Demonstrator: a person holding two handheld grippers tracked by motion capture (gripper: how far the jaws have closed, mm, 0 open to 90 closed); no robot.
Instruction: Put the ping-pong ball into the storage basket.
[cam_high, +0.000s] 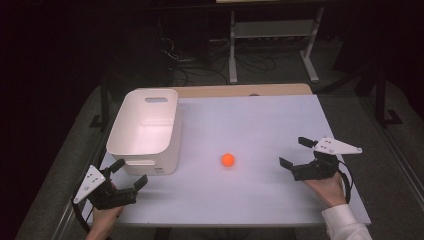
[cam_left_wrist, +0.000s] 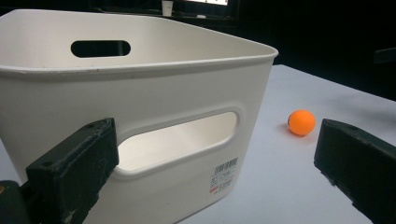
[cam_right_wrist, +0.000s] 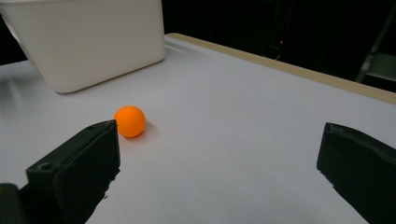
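Left gripper (cam_high: 129, 174) sits at the near-left corner of the table (cam_high: 260, 125), held by the person's left hand (cam_high: 106, 215), jaws spread wide, nothing between them. It points at the near wall of the bin (cam_high: 145, 125); in the left gripper view the bin's (cam_left_wrist: 140, 93) handle slot is just beyond the jaws, not touched. Bin is white, upright, empty as far as the high view shows, standing on the left half of the table.

Ball (cam_high: 228, 159) is orange, lies on the bare table surface right of the bin, near the middle, a bit toward the near edge. Apart from the bin, apart from both grippers. It shows in the left gripper view (cam_left_wrist: 301, 122) beyond the bin's corner, and in the right gripper view (cam_right_wrist: 130, 121) just past the left jaw, still ahead of the jaws, not between them.

Right gripper (cam_high: 295, 153) is on the near-right side, held by the right hand (cam_high: 327, 187) with a white sleeve (cam_high: 345, 222), jaws released and wide, empty. It points left toward the ball, clearly short of it.

Progress: looks like the start. Likely job is ball into bin; nothing grasped yet, ball not lifted, bin empty. Left to do, judging from this: right gripper closes the gap, straddles the ball, clamps, lifts, carries left over the bin rim, lets go. Round ball may roll if nudged by one jaw first.
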